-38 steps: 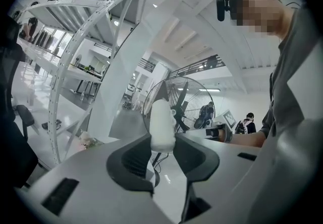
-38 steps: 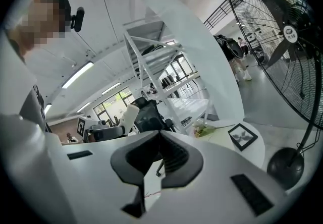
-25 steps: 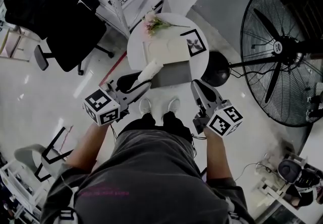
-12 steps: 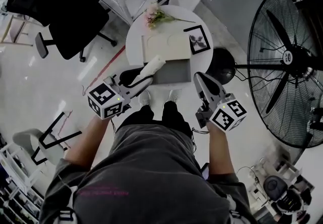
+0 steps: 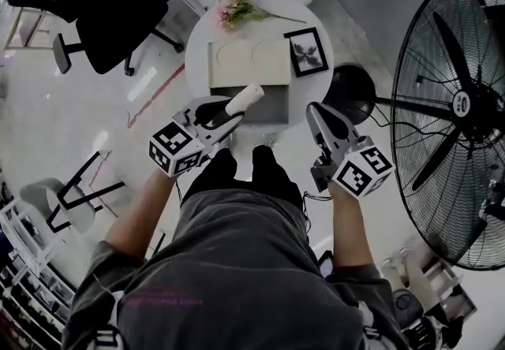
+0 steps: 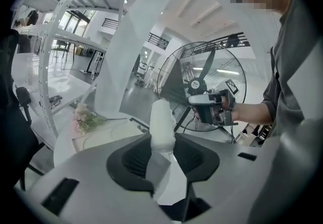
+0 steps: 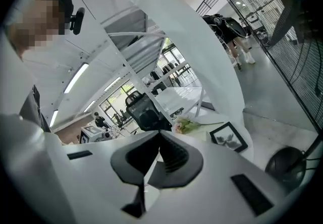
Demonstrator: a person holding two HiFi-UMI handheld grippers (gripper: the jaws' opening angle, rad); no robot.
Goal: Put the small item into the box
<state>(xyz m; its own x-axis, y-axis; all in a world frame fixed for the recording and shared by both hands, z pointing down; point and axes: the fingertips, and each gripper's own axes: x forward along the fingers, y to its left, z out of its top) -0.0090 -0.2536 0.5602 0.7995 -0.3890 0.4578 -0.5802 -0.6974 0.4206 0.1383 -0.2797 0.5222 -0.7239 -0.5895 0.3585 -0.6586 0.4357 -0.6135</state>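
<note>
On the round table (image 5: 197, 65) sits the box (image 5: 248, 63): a cream panel with two round outlines and a grey part nearer the person, with flowers (image 5: 237, 11) and a picture frame (image 5: 306, 51) alongside. Over the table's near edge, the left gripper (image 5: 229, 112) clamps the small white roll (image 5: 243, 98), jaws partly apart. Beside that edge, the right gripper (image 5: 317, 112) is closed and empty.

Open-plan office or lab workspace. Glossy pale floor (image 5: 63, 128), black mesh office chair (image 5: 95, 1), white metal shelving (image 6: 50, 81), strip ceiling lights (image 7: 75, 79), glass-fronted rooms behind. Large pedestal fan (image 5: 465, 104). Small round tabletop (image 5: 196, 65) with flowers (image 5: 237, 11) and framed picture (image 5: 306, 51).
</note>
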